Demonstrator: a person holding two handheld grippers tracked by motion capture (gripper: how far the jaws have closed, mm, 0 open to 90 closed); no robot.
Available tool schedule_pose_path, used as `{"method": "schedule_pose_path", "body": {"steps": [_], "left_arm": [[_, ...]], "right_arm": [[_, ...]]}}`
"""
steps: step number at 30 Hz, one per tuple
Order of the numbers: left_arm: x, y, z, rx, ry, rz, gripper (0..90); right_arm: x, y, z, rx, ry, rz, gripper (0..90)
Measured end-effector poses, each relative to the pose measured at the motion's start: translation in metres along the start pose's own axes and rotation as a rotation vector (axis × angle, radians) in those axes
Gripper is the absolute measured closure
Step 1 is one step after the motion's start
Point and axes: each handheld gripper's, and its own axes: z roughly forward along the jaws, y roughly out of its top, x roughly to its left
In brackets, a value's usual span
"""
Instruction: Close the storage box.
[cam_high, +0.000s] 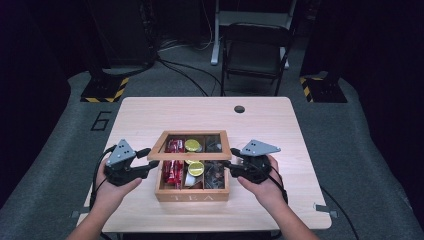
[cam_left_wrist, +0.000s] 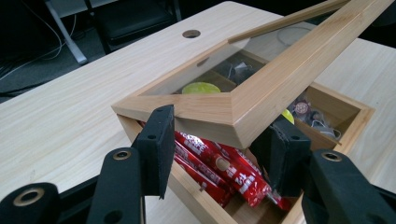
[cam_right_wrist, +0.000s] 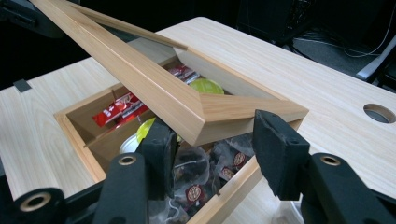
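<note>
Your left gripper (cam_left_wrist: 215, 149) has its jaws partly spread around the near left corner of the wooden-framed glass lid (cam_left_wrist: 261, 88). Its left pad lies against the frame's side; the right pad sits just beside the frame's front edge, and you cannot tell whether it presses. Your right gripper (cam_right_wrist: 210, 149) straddles the lid's other front corner (cam_right_wrist: 243, 112) in the same way, half open, the corner between the pads, contact unclear.

The lid hangs tilted above the tea box (cam_high: 192, 192), raised at the front where you hold it and lower toward the back. In the high view the two grippers flank the box, left (cam_high: 145, 162) and right (cam_high: 227, 164), each at a lid corner.

Below the lid, red sachets (cam_left_wrist: 219, 168) fill the left compartments. Round yellow-green lidded pods (cam_high: 195, 168) sit in the middle ones, and clear pouches with dark tea bags (cam_right_wrist: 205, 172) lie in the right ones.

The box stands near your edge of the light wooden table (cam_high: 150, 112); beyond it is a cable hole (cam_high: 239, 109), and farther off a dark folding chair (cam_high: 256, 52).
</note>
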Motion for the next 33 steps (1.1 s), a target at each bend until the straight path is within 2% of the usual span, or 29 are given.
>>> {"method": "schedule_pose_path", "body": {"steps": [7, 8, 12, 18, 21, 25, 30, 33], "left_arm": [[-0.006, -0.01, -0.002, 0.014, -0.008, -0.001, 49.4], [-0.007, -0.012, -0.002, 0.006, -0.005, -0.003, 49.2], [-0.01, -0.017, -0.002, -0.002, -0.004, -0.002, 48.7], [-0.012, -0.024, -0.002, 0.02, -0.02, -0.004, 47.7], [-0.014, -0.028, -0.002, 0.029, -0.021, -0.004, 47.6], [-0.016, -0.035, -0.001, 0.04, -0.03, -0.008, 47.7], [-0.018, -0.043, 0.001, 0.036, -0.033, -0.02, 47.8], [-0.018, -0.049, 0.002, 0.034, -0.046, -0.027, 47.9]], "right_arm": [[0.006, -0.01, -0.002, 0.019, 0.007, 0.003, 48.7], [0.006, -0.011, -0.002, 0.017, 0.013, -0.006, 48.7], [0.009, -0.014, -0.003, 0.024, 0.013, 0.006, 48.6], [0.011, -0.022, -0.003, 0.036, 0.019, -0.009, 48.4], [0.013, -0.027, -0.002, 0.043, 0.026, 0.015, 48.5], [0.015, -0.034, -0.002, 0.049, 0.032, 0.016, 48.6], [0.019, -0.042, -0.001, 0.047, 0.024, 0.009, 48.6], [0.022, -0.047, 0.0, 0.045, 0.012, -0.015, 48.6]]}}
